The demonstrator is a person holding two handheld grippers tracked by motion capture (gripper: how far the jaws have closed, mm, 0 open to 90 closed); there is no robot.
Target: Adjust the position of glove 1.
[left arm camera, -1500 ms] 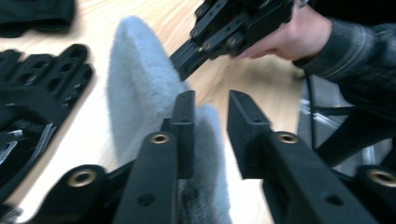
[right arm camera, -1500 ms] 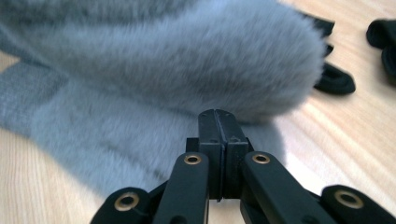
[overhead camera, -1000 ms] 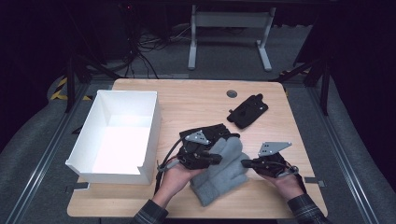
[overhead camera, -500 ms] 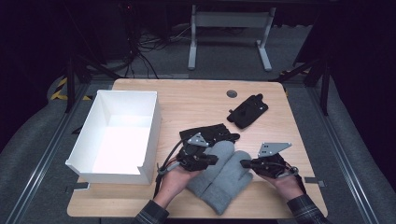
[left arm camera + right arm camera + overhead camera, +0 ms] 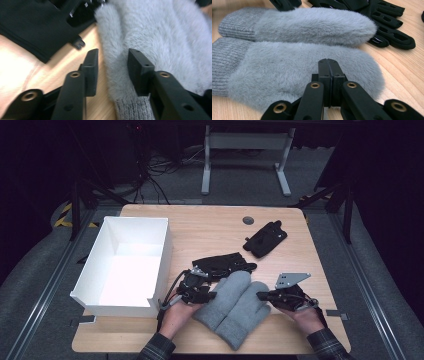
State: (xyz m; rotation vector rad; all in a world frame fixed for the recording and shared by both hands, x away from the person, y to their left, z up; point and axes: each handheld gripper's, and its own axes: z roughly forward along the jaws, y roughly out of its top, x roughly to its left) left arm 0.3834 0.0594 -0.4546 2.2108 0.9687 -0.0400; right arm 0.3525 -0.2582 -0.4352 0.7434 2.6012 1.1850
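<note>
Two fluffy grey mittens (image 5: 235,305) with ribbed cuffs lie side by side on the wooden table (image 5: 200,230), near its front edge. My left gripper (image 5: 210,295) is at the left mitten's side. In the left gripper view this gripper (image 5: 112,53) is open, with one jaw over bare wood and the other over the mitten's (image 5: 155,32) fur. My right gripper (image 5: 261,296) touches the right mitten's tip. Seen in the right gripper view, its jaws (image 5: 328,61) are pressed together against the near mitten (image 5: 287,65), with no fabric visible between them.
A pair of black gloves (image 5: 222,263) lies just behind the mittens and another black glove (image 5: 265,239) farther back right. A white open box (image 5: 120,307) stands at the table's left. A grey round cap (image 5: 248,220) sits in the tabletop at the back.
The mittens have settled from a bunched heap into a flat side-by-side pair. Both grippers have stayed at their sides, and the left one now stands open.
</note>
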